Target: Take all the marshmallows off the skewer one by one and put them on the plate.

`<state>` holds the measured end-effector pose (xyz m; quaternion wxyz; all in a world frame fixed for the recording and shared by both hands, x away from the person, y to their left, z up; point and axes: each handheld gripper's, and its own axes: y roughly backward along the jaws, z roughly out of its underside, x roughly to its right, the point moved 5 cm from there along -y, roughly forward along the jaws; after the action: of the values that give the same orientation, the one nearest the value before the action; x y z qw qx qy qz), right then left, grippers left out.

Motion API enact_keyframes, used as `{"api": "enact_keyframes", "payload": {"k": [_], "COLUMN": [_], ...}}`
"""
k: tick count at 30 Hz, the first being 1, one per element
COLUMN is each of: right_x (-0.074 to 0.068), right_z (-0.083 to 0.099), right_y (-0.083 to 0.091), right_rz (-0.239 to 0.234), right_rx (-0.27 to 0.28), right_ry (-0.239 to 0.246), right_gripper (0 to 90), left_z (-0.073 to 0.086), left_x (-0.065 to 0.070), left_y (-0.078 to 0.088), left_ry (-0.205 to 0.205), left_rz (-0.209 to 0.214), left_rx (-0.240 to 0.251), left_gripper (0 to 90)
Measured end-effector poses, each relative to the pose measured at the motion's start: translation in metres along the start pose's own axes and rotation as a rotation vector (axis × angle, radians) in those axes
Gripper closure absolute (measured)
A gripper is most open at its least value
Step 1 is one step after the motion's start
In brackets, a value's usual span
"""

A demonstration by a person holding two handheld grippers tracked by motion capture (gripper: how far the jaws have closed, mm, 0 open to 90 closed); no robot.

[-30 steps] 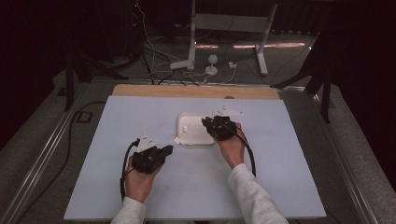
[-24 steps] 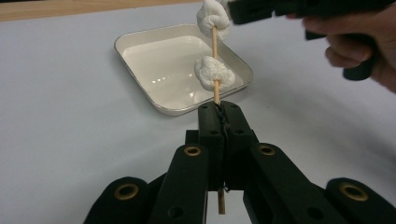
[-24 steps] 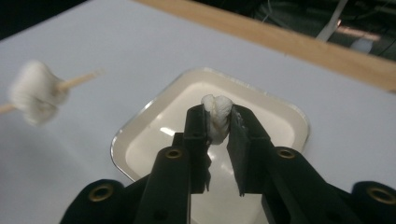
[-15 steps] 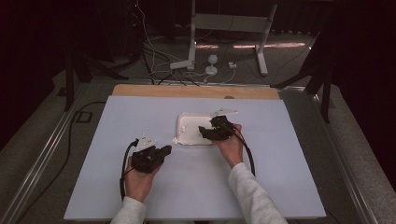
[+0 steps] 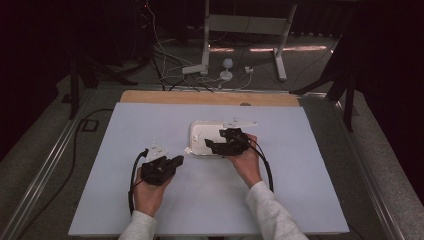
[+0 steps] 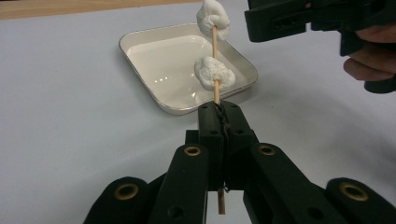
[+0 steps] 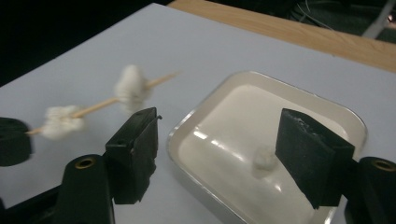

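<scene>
A thin wooden skewer [image 6: 215,88] carrying two white marshmallows [image 6: 214,74] is pinched in the left gripper [image 6: 219,116] just beside the white tray [image 6: 140,44]. Over the tray, the right gripper [image 7: 215,144] has just been opening its fingers (nothing between them); a small white piece [image 7: 264,158] lies inside.

Pale table [image 5: 125,200] — white tray [image 5: 197,131]

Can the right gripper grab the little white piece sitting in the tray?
Probably yes. The right gripper, whose jaws have just been opening, hangs over the tray with nothing between them, and the white piece lies bare on the tray floor. The skewer stays off to the side.
</scene>
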<state>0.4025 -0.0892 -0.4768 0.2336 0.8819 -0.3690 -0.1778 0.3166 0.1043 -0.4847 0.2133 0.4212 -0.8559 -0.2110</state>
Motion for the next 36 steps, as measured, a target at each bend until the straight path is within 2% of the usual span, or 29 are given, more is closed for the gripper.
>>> {"api": "enact_keyframes", "payload": {"k": [4,8,16,29,36], "right_x": [-0.011,-0.016,-0.031,-0.037,-0.040], "right_z": [-0.002,-0.004,-0.007,-0.007,-0.008], "right_y": [0.003,0.003,0.001,-0.007,-0.007], "right_rz": [-0.019,-0.029,-0.065,-0.040,-0.037], "right_rx": [0.020,0.033,0.055,0.041,0.041], "right_ry": [0.040,0.054,0.100,0.143,0.166], "right_gripper": [33.0,36.2,50.2,61.9,71.5], "left_z": [0.000,0.000,-0.001,-0.002,-0.002], "left_x": [0.001,0.002,0.003,0.006,0.007], "left_y": [-0.001,-0.001,-0.001,0.000,0.000], "left_ry": [-0.001,-0.007,-0.012,-0.021,-0.025], "left_rz": [0.001,0.003,0.005,0.010,0.003], "left_rx": [-0.002,-0.003,-0.003,0.000,0.003], "left_gripper": [89.7,89.7,89.7,89.8,89.8]}}
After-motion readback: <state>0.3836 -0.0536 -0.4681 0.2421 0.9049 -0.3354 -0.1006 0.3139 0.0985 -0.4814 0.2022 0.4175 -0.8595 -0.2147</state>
